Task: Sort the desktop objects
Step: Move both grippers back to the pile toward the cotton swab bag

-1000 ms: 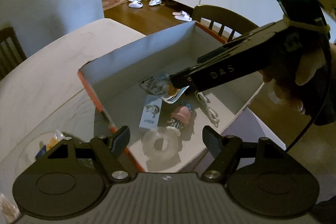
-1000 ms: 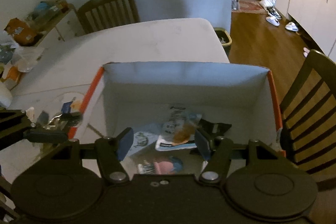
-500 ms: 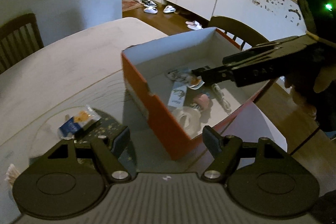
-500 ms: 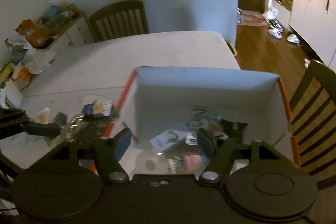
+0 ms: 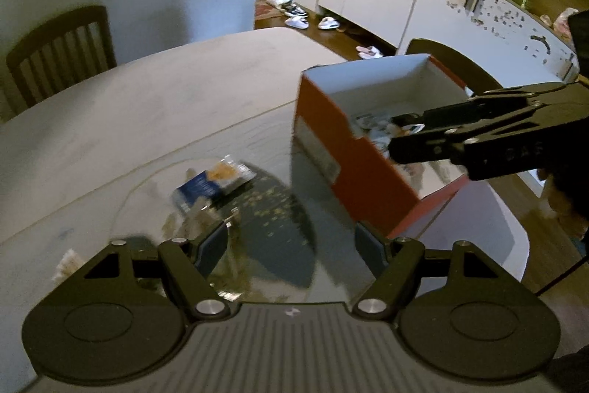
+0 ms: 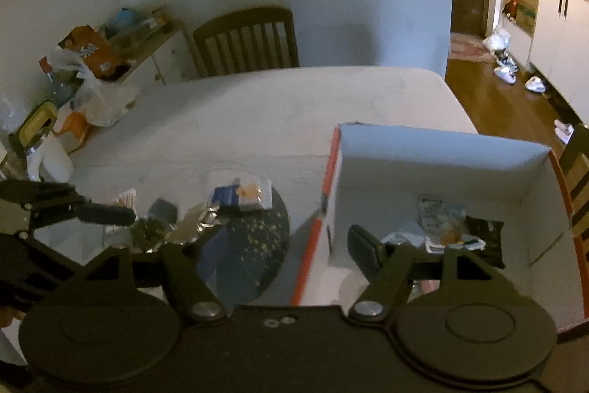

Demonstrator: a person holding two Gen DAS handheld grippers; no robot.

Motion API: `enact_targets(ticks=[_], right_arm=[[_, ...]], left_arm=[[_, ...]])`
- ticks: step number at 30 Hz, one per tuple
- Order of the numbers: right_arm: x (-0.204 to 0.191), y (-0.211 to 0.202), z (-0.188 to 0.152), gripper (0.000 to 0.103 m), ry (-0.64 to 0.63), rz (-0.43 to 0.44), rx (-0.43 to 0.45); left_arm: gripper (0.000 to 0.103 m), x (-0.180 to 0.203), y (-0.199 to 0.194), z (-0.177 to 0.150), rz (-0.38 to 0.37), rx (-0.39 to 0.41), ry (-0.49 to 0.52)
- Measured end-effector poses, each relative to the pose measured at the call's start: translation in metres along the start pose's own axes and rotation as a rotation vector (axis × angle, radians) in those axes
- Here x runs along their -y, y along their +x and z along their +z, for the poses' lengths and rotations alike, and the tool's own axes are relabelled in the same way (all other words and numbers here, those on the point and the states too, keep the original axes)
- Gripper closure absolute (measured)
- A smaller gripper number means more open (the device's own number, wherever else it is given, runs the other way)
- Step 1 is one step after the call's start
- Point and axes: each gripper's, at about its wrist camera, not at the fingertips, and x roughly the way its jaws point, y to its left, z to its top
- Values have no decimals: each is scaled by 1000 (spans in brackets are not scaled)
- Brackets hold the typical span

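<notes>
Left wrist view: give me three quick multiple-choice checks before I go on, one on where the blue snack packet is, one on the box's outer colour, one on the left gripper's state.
1. The blue snack packet lies:
A. inside the box
B. on the table outside the box
C. between the right gripper's fingers

2. The outer wall of the box is:
A. orange-red
B. green
C. black

3. The left gripper is:
A. shut on the packet
B. shut on nothing
C. open and empty

Answers:
1 B, it rests on the dark round mat beside the box.
2 A, the side facing the camera is orange-red.
3 C, its fingers stand wide apart with nothing between them.
</notes>
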Motion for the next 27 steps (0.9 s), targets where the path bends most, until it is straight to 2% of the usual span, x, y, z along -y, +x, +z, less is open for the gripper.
enact_targets(ticks=[5, 8, 13, 20, 24, 27], right_arm=[[-27, 10, -4, 29, -23, 11, -19], [-42, 18, -8, 27, -31, 13, -32], [-67, 28, -14, 25, -45, 18, -55], [-96, 42, -19, 15, -70, 18, -83], [-106, 51, -23, 12, -78, -1, -90], [-113, 58, -26, 12, -92, -23, -92]], left_arm=[[28, -23, -6, -15, 11, -8, -24], [21, -38, -9, -23, 16, -12, -38], [21, -64, -12, -37, 34, -19, -55], [16, -101, -11, -60, 52, -42, -90], [0, -120, -8, -72, 75, -56, -102], [0, -133, -5, -79, 95, -61, -111]])
